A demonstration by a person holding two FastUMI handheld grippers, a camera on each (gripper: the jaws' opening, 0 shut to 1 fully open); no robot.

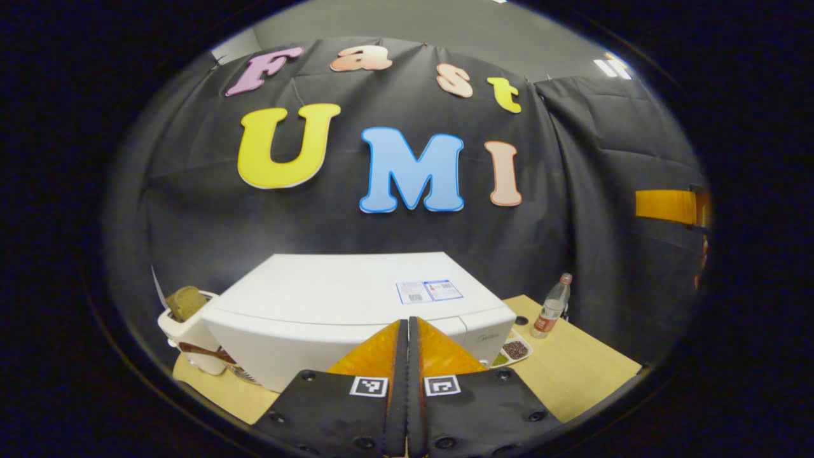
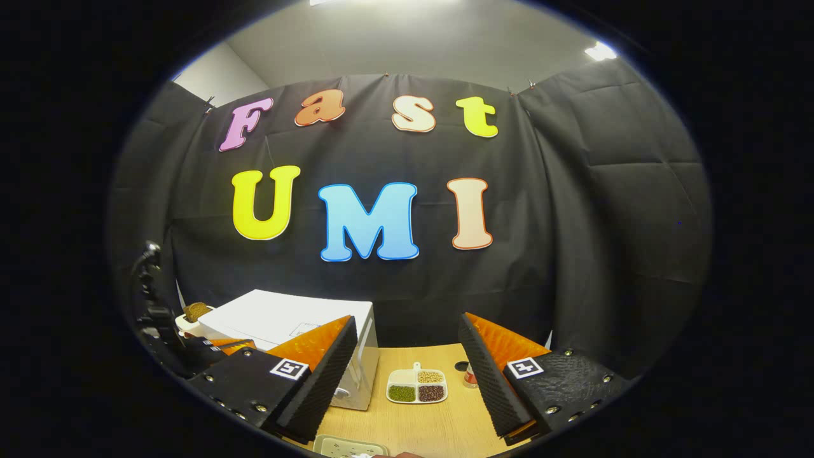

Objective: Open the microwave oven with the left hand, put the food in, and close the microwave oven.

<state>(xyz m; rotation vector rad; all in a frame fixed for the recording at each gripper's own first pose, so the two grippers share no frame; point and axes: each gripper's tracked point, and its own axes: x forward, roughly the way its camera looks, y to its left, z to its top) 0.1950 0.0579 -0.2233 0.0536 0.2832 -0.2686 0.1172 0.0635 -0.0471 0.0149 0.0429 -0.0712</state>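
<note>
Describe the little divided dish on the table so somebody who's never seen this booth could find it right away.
Start at the big white microwave on the wooden table. Just to its right, near its front corner, lies a small white dish split into four sections. Unlike the clear bottle nearby, it is flat and holds beans or grains: pale, tan, green and dark brown.

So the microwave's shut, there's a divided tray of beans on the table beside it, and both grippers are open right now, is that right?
Not quite. The right gripper is open, as the right gripper view shows, but the left gripper is shut: in the left gripper view its fingers meet with no gap. The rest holds: the microwave is closed and the divided tray of beans sits on the table beside it.
</note>
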